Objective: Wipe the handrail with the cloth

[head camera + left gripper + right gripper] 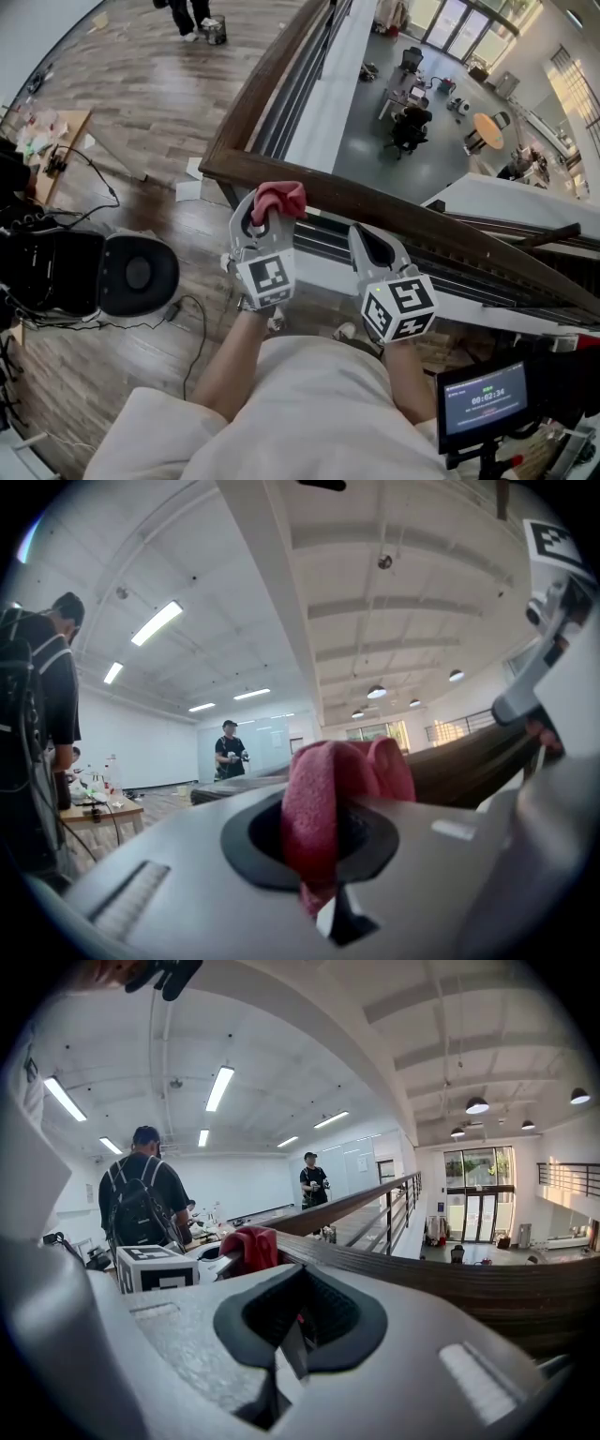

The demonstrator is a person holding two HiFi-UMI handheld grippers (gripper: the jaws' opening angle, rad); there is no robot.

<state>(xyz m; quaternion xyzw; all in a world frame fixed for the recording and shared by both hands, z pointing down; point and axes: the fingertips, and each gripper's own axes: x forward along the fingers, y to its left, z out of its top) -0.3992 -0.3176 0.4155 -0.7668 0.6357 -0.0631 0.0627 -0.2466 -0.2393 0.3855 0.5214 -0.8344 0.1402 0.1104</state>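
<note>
A dark wooden handrail (pixel 394 211) runs across the head view from a corner at the left toward the right; it also shows in the right gripper view (pixel 450 1274). My left gripper (pixel 265 214) is shut on a red cloth (pixel 279 199), held just below the rail near its corner. In the left gripper view the cloth (pixel 328 803) bulges out between the shut jaws. My right gripper (pixel 373 248) is shut with nothing in it, just short of the rail and to the right of the left one. From the right gripper view the cloth (pixel 248 1246) sits at the rail's left.
Beyond the rail is a drop to a lower floor (pixel 412 103) with desks and chairs. A black round stool (pixel 139 274) and cables lie on the wood floor at left. A screen (pixel 486 401) stands at lower right. People stand in the room behind (pixel 141 1199).
</note>
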